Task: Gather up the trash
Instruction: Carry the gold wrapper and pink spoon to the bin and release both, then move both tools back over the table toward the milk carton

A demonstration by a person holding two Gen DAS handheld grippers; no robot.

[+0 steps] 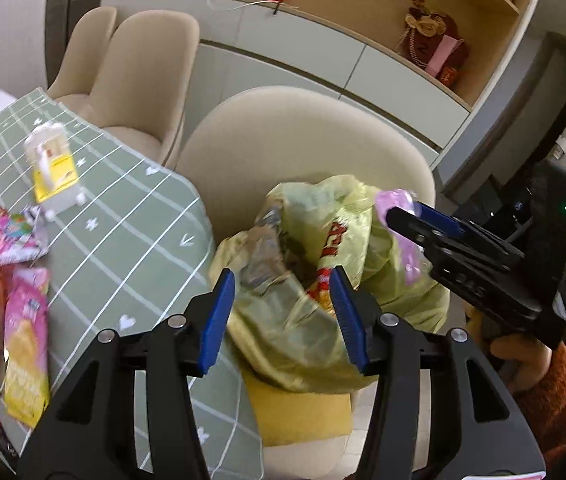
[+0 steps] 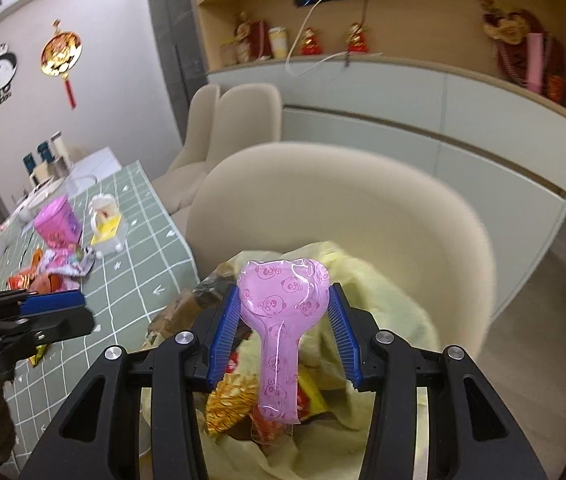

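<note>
Two grippers are in view. The right gripper [image 2: 283,328] is clamped on one pink panda-print spoon-shaped packet [image 2: 279,320], held above one yellow-green trash bag [image 1: 303,320] that sits on the nearest of three beige chairs [image 1: 303,140]. The left gripper [image 1: 281,316] hangs over the bag's near edge, its jaws apart with nothing pressed between them. On the table [image 1: 143,248] at left lie several blurred snack wrappers [image 1: 23,320], too smeared to count, and one yellow-and-white carton [image 1: 55,168]. The bag's contents are jumbled and partly hidden.
</note>
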